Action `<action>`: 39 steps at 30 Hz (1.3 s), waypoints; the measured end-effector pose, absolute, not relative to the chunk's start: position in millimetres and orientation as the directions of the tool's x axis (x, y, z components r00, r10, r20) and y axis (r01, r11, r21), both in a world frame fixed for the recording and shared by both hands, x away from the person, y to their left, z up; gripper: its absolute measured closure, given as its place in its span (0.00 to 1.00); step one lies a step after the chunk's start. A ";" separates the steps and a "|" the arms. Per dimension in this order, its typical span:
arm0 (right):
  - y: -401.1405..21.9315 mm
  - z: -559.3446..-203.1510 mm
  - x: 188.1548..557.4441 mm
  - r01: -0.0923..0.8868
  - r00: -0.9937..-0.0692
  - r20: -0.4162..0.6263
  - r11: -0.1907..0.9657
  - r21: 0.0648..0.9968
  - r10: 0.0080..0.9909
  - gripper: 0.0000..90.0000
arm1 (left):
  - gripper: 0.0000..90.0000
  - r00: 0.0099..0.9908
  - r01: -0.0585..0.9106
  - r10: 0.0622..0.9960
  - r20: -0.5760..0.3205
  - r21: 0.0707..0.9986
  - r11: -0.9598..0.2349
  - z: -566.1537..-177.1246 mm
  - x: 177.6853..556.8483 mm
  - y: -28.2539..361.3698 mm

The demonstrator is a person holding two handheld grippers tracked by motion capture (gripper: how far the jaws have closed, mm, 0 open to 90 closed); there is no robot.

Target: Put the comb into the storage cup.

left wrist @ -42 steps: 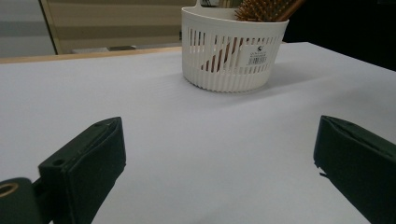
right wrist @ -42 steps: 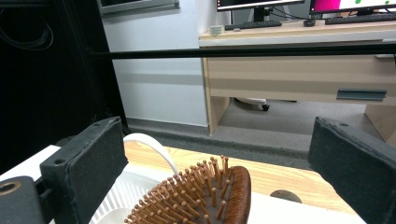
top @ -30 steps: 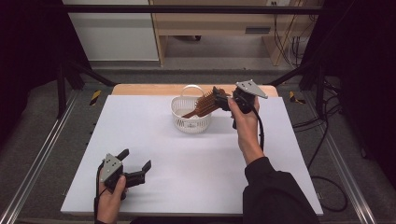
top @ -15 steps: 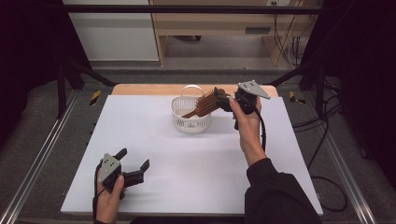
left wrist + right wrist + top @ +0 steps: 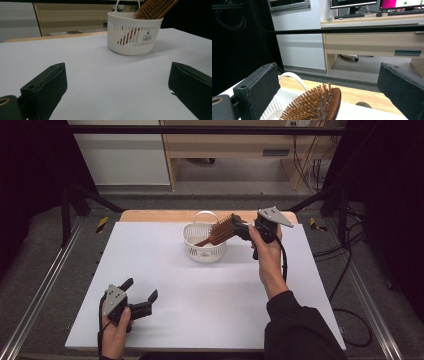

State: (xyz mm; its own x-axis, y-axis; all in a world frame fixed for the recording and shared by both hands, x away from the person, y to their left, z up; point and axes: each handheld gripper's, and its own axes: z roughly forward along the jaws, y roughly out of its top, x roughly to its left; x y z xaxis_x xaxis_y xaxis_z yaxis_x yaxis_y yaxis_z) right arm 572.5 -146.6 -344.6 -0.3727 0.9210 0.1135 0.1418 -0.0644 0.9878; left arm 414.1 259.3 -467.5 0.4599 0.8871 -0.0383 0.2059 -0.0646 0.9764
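Note:
A wooden hairbrush [image 5: 221, 231] leans in a small white slatted basket [image 5: 204, 247] at the table's far middle, with its bristled head sticking out over the rim to the right. My right gripper [image 5: 239, 227] hovers at the brush head. In the right gripper view its jaws stand wide open on either side of the hairbrush [image 5: 317, 105], above the basket [image 5: 274, 106], touching neither. My left gripper [image 5: 141, 295] rests open near the front left of the table. Between its jaws lies bare table, with the basket [image 5: 135, 37] and hairbrush [image 5: 152, 8] farther off.
The white table top [image 5: 200, 295] is framed by metal rails [image 5: 45, 285] at the sides. A wooden strip [image 5: 165, 215] runs along its far edge. Beyond it stand a desk [image 5: 372, 40] and monitors.
The left hand has shifted very slightly. The brush, the basket and the right gripper stay where they were.

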 end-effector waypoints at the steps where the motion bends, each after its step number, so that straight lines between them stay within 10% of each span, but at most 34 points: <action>1: -147.3 -344.6 572.2 0.142 -0.374 0.114 -0.065 0.988 0.920 0.05 | 0.02 0.459 0.206 0.888 -0.037 0.976 -0.066 -467.5 414.1 259.7; 39: -186.5 -339.2 547.0 0.103 -0.379 0.119 -0.085 0.991 0.918 0.04 | 0.02 0.432 0.178 0.902 -0.019 0.982 -0.065 -466.0 415.5 274.9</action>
